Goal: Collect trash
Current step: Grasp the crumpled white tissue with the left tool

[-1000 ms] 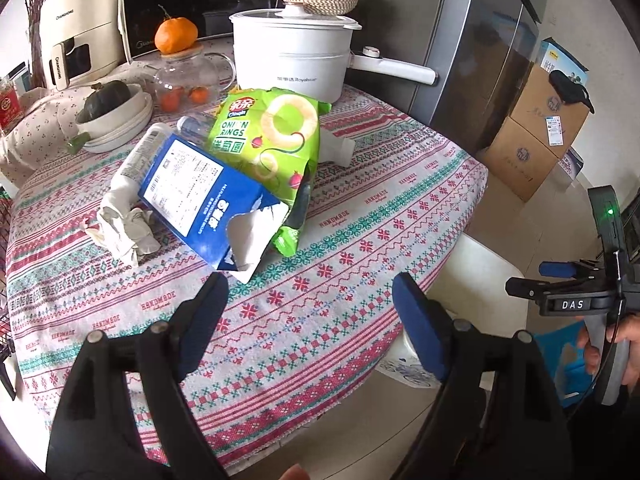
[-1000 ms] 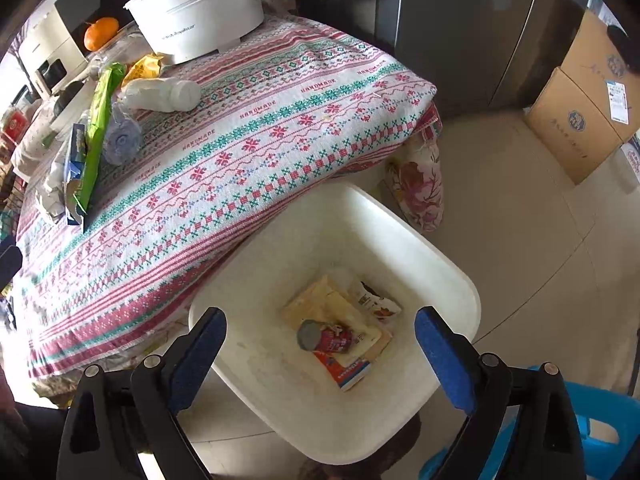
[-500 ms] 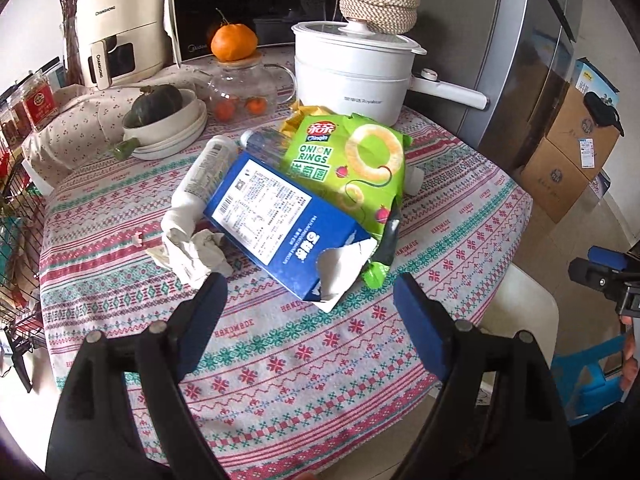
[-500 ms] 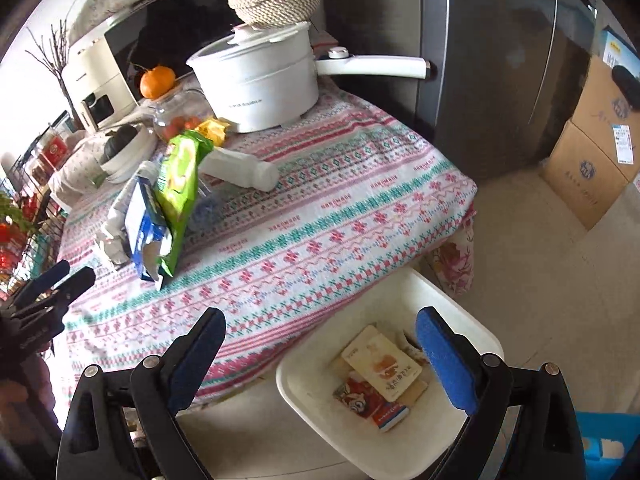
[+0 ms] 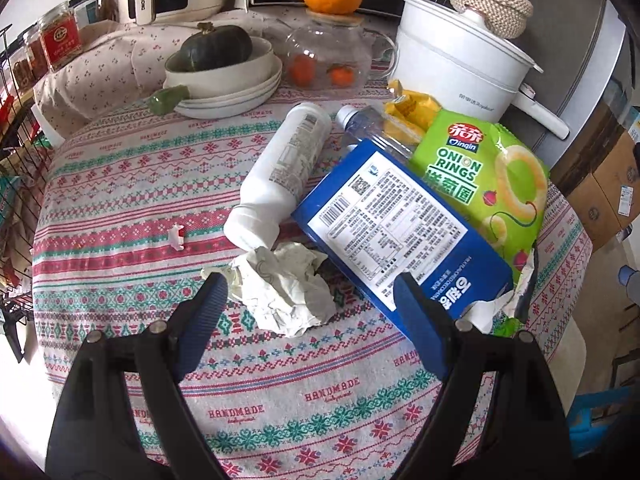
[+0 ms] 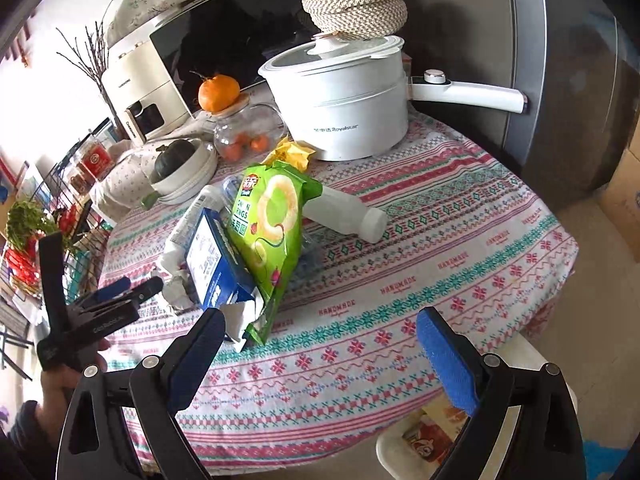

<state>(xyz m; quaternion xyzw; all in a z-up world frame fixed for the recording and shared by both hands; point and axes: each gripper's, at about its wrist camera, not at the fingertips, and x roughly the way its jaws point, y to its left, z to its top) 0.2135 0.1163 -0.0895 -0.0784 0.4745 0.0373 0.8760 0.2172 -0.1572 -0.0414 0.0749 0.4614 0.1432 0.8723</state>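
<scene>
Round table (image 5: 120, 184) — patterned cloth, trash heaped — beside grey fridge (image 6: 568, 80).

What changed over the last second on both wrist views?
Both open, empty grippers swung from the bin side toward the trash pile. The left gripper now brackets the crumpled paper; the right gripper has left the white bin and faces the onion rings bag. Nothing was grasped or released. The trash on the table hasn't moved.

Right gripper (image 6: 320, 344) hangs wide open, empty, over the patterned tablecloth (image 6: 420, 264); onion rings bag (image 6: 272, 232) overlaps blue carton (image 6: 212, 268); left gripper (image 6: 120, 292) at far left.
</scene>
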